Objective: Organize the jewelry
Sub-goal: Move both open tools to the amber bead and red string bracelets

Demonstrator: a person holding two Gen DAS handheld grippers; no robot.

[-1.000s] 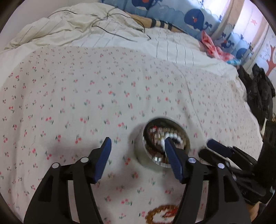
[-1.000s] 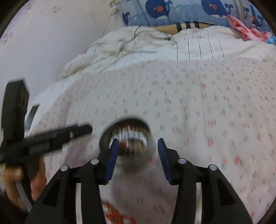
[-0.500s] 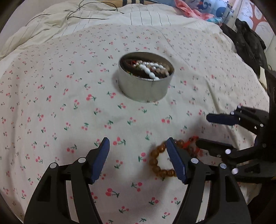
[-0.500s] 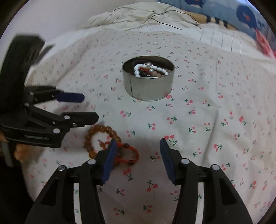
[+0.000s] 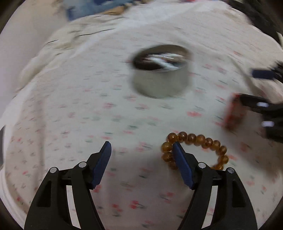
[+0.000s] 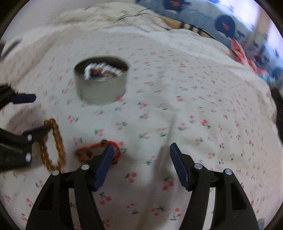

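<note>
A round metal tin (image 5: 160,83) (image 6: 101,86) with white beads and other jewelry inside stands on the cherry-print bedspread. An amber bead bracelet (image 5: 194,141) (image 6: 54,139) lies in front of it. My left gripper (image 5: 141,150) is open low over the bedspread, its right finger at the bracelet's left side. A red cord bracelet (image 6: 96,147) (image 5: 235,113) lies to the right of the amber one. My right gripper (image 6: 140,150) is open, its left finger over the red cord's right end. Both views are blurred by motion.
The cherry-print bedspread (image 6: 194,106) covers the bed. A crumpled cream quilt (image 6: 106,16) with black cables lies at the back. Blue whale-print pillows (image 6: 221,23) and pink cloth (image 6: 242,54) lie at the far right. Dark clothing (image 5: 256,16) lies off the bed's right side.
Both grippers have pulled back from the tin and dropped toward the bracelets. The left has come closer to the amber beads, the right to the red cord. Both stay open.
</note>
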